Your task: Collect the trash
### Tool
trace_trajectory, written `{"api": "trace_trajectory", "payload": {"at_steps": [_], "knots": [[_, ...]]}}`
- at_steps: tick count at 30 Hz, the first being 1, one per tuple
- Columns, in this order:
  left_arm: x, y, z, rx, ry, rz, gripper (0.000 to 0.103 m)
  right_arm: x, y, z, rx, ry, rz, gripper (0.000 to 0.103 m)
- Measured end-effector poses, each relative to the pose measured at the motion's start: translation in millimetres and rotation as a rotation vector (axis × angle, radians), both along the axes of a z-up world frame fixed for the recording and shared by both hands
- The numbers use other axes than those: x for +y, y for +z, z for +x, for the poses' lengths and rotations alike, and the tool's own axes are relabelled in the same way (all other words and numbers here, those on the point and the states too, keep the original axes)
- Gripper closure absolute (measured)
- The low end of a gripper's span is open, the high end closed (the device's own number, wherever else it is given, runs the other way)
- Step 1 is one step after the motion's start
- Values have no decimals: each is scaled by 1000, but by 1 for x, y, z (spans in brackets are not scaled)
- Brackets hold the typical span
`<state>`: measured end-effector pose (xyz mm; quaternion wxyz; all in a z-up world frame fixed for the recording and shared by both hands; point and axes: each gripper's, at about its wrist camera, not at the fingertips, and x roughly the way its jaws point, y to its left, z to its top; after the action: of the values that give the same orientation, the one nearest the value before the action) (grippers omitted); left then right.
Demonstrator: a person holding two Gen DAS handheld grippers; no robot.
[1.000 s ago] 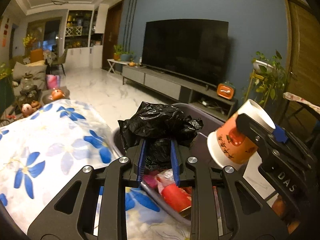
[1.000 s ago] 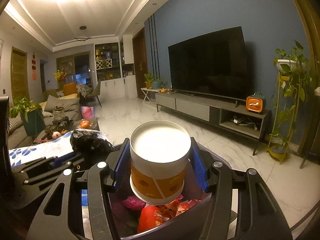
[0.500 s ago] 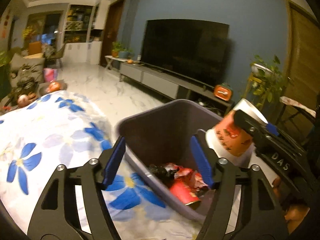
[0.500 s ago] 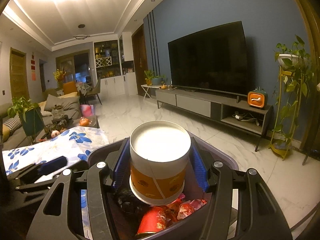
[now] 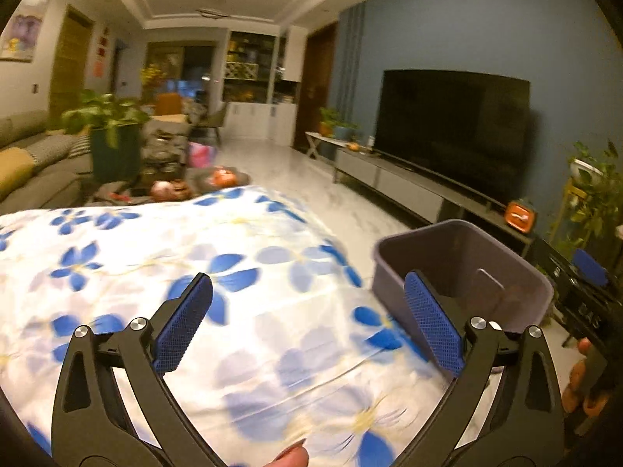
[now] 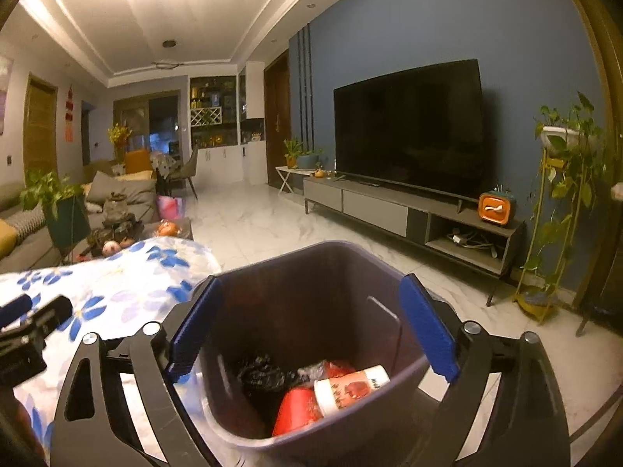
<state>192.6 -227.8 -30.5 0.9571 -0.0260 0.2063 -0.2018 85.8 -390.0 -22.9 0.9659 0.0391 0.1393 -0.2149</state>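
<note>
Bin (image 6: 311, 311): dark grey plastic, open-topped, sitting at the edge of a table just beside the cloth (image 5: 163, 272), which is white with blue flowers and is lying to the bin's left in both views. Contents of the bin, seen from the right wrist: a paper cup (image 6: 350, 385), white with a red and orange print, lying on its side near the bottom at the bin's near right; a red wrapper (image 6: 296, 408) lying just beside and partly under the cup; a crumpled black bag (image 6: 264, 375) lying to the left of the cup against the bin's inner wall. Right gripper (image 6: 311, 329): hanging directly above the bin's mouth, its blue pads spread wide to either side of the opening and holding nothing. Left gripper (image 5: 307, 323): hovering over the cloth to the left of the bin, its blue pads likewise standing far apart with nothing between them; its right finger is overlapping the bin's near corner in the left-wrist view. A fingertip (image 5: 290, 457) is showing at the bottom edge of that view, and part of a hand (image 5: 580, 373) is showing beyond the bin's right side beneath the other tool. The cloth around the left gripper is appearing blurred. Beyond the bin: a TV (image 6: 409, 124) is hanging on a blue wall above a low cabinet (image 6: 409, 214), with a potted plant (image 6: 564, 163) on a tall stand to the bin's far right.
</note>
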Motion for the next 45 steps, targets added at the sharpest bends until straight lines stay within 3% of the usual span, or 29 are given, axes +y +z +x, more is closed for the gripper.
{"api": "trace_trajectory", "payload": {"at_steps": [1, 9, 21, 31, 45], "knots": [[9, 1, -6, 0, 9, -7, 6, 7, 1, -5, 8, 2, 0, 6], [58, 9, -48, -19, 112, 34, 6, 59, 5, -39, 44, 69, -16, 6], [109, 11, -105, -22, 129, 41, 6, 120, 8, -93, 53, 93, -32, 6], [136, 11, -135, -4, 147, 24, 6, 146, 11, -122, 43, 101, -39, 6], [152, 15, -153, -19, 156, 6, 6, 162, 14, -131, 21, 110, -56, 6]]}}
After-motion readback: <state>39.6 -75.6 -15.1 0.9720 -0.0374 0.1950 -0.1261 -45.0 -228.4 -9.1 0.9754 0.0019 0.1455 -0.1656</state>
